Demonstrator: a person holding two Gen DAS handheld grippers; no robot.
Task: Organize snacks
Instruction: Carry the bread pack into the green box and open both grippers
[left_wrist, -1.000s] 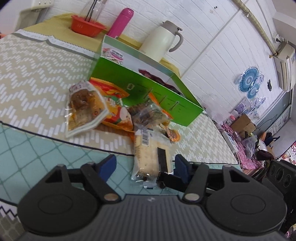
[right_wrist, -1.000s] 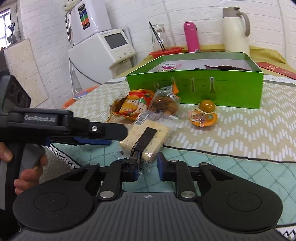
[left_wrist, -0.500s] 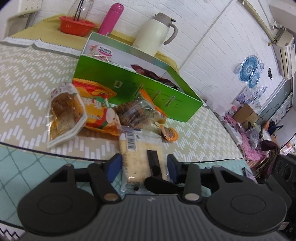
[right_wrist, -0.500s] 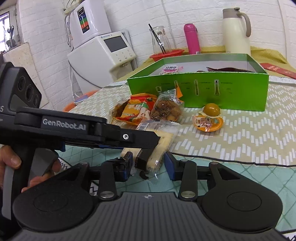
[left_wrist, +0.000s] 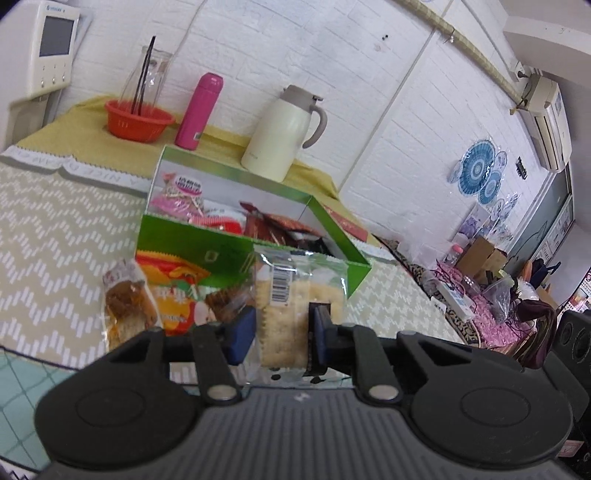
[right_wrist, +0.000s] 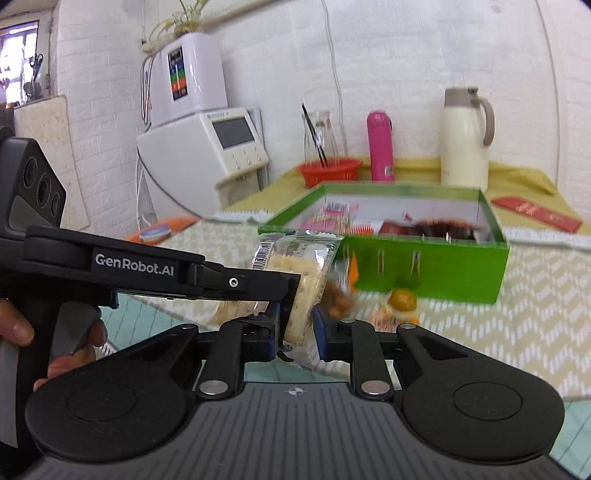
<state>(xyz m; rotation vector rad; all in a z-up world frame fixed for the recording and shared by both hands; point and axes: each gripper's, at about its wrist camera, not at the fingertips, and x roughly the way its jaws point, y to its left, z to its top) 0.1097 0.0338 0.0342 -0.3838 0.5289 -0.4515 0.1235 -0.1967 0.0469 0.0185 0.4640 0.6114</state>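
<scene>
A clear-wrapped cracker packet (left_wrist: 295, 295) stands upright off the bench (left_wrist: 55, 229), pinched between two handheld grippers. The left gripper (left_wrist: 282, 334) has closed its blue pads on the packet's lower half, one pad at each side. From the right wrist view, the right gripper (right_wrist: 297, 330) is likewise narrowed on the same packet (right_wrist: 299, 280), its pads pressed against the crinkled wrapper, while the left gripper's black arm crosses in from the left, held by a hand (right_wrist: 22, 332) partly cut off at the frame edge.

Only the left wrist view shows the snacks lying on the zigzag-patterned cloth: an orange bag (left_wrist: 173, 295) and a clear pouch of brown pieces (left_wrist: 125, 306), just in front of the green cardboard box (left_wrist: 221, 251). The box is open-topped and already holds a pink packet (left_wrist: 181, 195) and a dark red packet (left_wrist: 280, 225).

Only the right wrist view shows a round yellow sweet in an orange wrapper (right_wrist: 402, 301) in front of the box (right_wrist: 424, 266), blurred by motion, and a white appliance (right_wrist: 207, 147) with a screen against the brick wall.

At the back of the bench stand a cream jug (left_wrist: 284, 133) with a curved handle, a pink flask (left_wrist: 199, 110) and a red plastic basket (left_wrist: 138, 120) holding a glass carafe. The packet's lower end is hidden behind both gripper bodies.
</scene>
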